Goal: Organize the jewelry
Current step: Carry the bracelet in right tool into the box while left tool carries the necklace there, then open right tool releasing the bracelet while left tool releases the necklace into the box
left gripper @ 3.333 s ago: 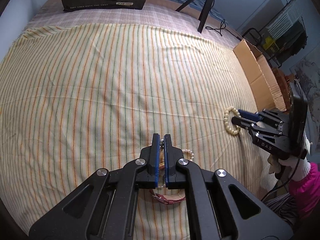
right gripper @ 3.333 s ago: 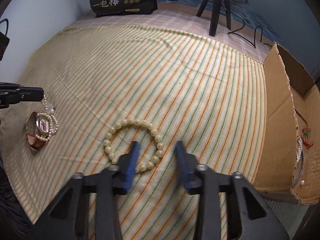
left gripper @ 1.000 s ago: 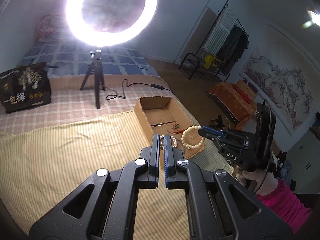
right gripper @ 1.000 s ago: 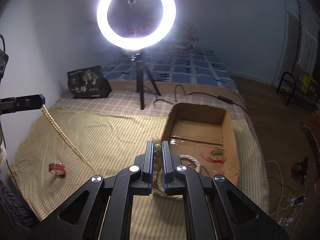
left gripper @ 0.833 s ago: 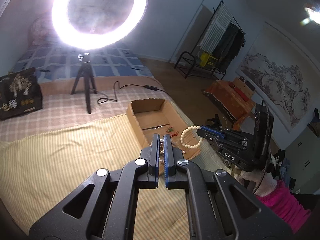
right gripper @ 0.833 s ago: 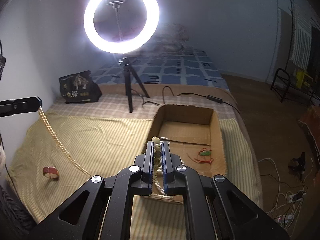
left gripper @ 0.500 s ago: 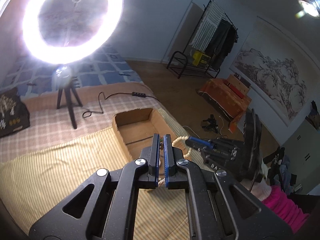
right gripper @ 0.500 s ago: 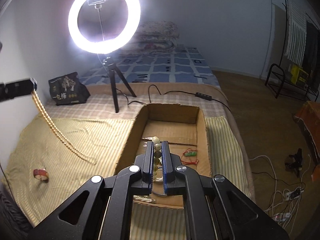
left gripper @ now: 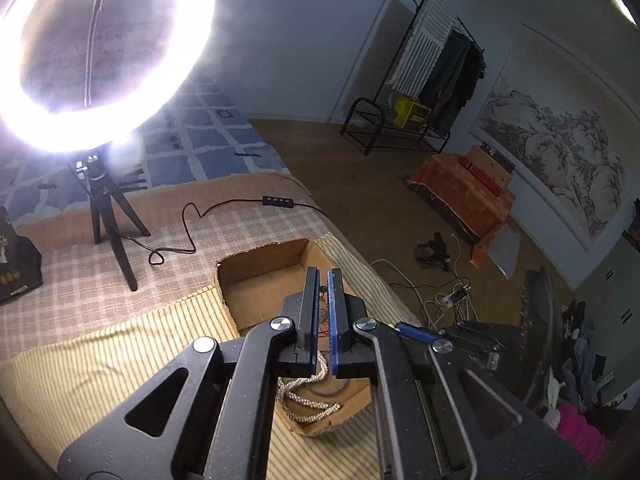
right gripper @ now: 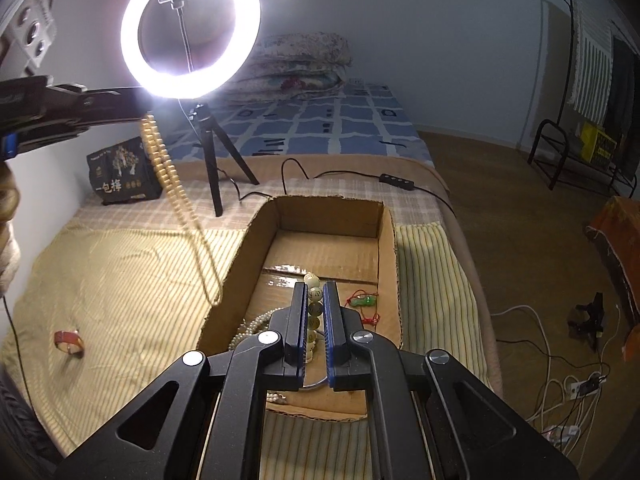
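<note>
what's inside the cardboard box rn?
Inside the brown cardboard box: a white pearl strand, a green charm on red cord and a strip of glossy tape. The right gripper with its cream bead bracelet hides the near floor.

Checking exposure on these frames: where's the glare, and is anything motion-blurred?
Left wrist: ring light blows out the upper left, haloing the wall; room beyond stays dim; left gripper sharp. Right wrist: same ring light flares less; the hanging pearl necklace is smeared; cardboard box and right gripper are crisp.
</note>
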A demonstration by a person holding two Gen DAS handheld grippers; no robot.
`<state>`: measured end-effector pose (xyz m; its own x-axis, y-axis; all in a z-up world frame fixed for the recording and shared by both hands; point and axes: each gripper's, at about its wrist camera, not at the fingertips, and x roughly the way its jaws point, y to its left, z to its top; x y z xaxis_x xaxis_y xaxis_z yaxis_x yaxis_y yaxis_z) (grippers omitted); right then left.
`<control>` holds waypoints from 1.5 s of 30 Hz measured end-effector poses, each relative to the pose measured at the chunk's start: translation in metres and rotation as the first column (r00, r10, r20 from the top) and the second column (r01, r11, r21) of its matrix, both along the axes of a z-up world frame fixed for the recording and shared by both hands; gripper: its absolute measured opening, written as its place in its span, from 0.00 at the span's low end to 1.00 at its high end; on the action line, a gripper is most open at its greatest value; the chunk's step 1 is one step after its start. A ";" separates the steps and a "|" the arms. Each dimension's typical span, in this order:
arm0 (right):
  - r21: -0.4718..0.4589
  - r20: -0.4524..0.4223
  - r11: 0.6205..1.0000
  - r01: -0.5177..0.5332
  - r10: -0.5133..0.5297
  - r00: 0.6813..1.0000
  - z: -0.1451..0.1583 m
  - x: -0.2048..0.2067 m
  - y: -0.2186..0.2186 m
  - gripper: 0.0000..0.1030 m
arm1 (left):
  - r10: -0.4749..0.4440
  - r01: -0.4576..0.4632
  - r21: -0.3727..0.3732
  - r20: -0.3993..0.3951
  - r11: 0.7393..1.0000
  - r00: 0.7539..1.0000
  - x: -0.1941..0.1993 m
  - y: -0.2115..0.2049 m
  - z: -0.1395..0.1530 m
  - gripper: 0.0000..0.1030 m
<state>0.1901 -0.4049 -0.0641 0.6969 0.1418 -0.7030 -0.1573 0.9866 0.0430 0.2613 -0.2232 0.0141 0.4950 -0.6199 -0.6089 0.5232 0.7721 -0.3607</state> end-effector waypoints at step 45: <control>-0.028 -0.003 0.997 0.069 -0.069 0.998 -0.001 -0.007 -0.007 0.58 | 0.113 -0.123 0.149 0.075 0.981 0.991 -0.008 0.007 -0.018 0.60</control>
